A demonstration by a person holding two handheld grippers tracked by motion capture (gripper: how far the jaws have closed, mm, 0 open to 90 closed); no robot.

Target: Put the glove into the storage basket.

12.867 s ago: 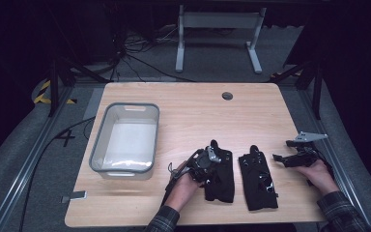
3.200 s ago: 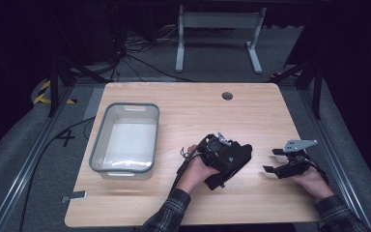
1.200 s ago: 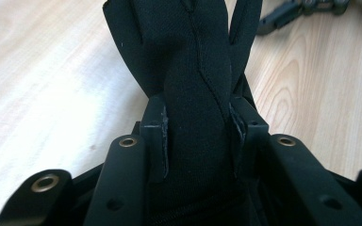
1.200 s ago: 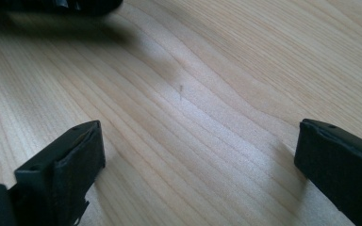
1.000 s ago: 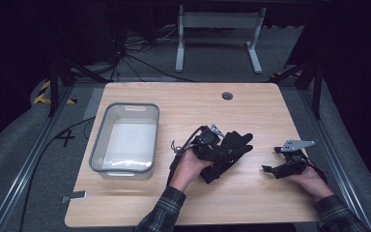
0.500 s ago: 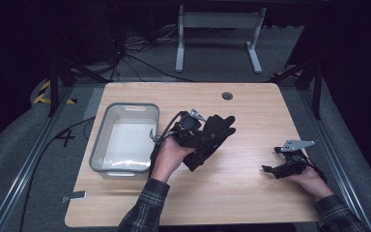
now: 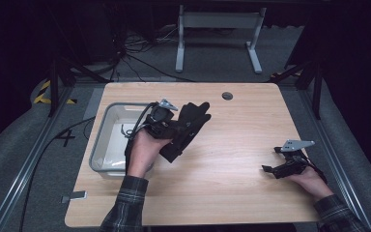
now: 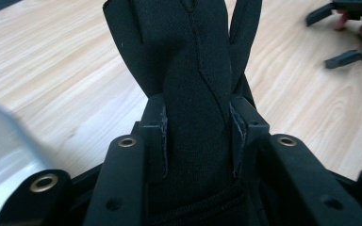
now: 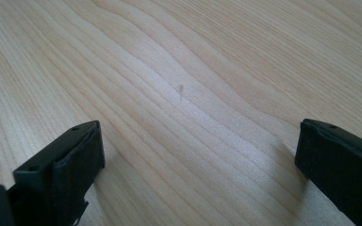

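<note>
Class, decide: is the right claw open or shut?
Open. In the right gripper view the right claw has its jaws set wide apart, with bare wooden table between them.

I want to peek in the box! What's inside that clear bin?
The bin looks white and bare inside where it shows. The left gripper, holding black gloves, and its cable cover the right part, so that corner stays hidden.

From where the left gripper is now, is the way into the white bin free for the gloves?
Probably yes: the left gripper, shut on the black gloves, hangs beside the open white bin, and nothing stands between them.
</note>
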